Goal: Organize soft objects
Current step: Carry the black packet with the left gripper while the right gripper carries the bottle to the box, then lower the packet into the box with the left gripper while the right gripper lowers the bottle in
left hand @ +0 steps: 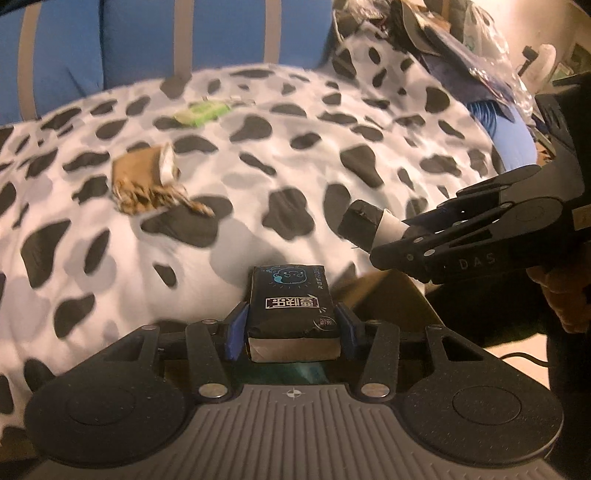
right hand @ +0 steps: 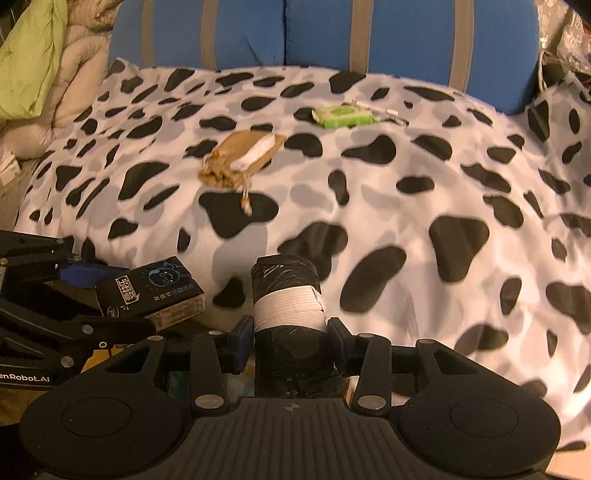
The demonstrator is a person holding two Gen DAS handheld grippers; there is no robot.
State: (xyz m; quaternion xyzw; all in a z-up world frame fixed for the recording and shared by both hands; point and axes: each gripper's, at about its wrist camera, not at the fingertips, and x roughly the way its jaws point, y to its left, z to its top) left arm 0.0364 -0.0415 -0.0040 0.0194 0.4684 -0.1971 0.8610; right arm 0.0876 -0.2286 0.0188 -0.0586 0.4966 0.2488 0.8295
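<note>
A: Status, near to far?

B: Left hand-held gripper (left hand: 291, 325) is clamped on a black tissue pack (left hand: 291, 306), blue pads pressing both its long sides. The pack sticks forward out of the jaws, printed face up, held above the near edge of the bed.

A: Right one?

B: Right hand-held gripper (right hand: 290, 339) is closed around a black roll with a white band (right hand: 286, 295). The roll lies along the fingers with its far end poking past the tips. From the left wrist camera the same roll (left hand: 369, 221) shows at the right, carried in the air over the spotted cover.

A: How do the two sit relative to each other?

B: Side by side, near but not touching. In the right wrist view the left hand-held gripper (right hand: 107, 291) and its tissue pack (right hand: 151, 291) sit just left of the roll.

A: Further out?

B: The cow-print bed cover (right hand: 406, 192) fills the mid-ground. A tan drawstring pouch (right hand: 240, 158) lies on it, left of centre, with something white at its mouth and its cord trailing toward the camera. Beyond it, a green wet-wipe pack (right hand: 343, 114) lies flat, well apart from the pouch, near the blue cushion with grey stripes (right hand: 321, 33) at the back.

A: Focus quality?

B: Slight blur on both views; the print on the green pack is unreadable.
</note>
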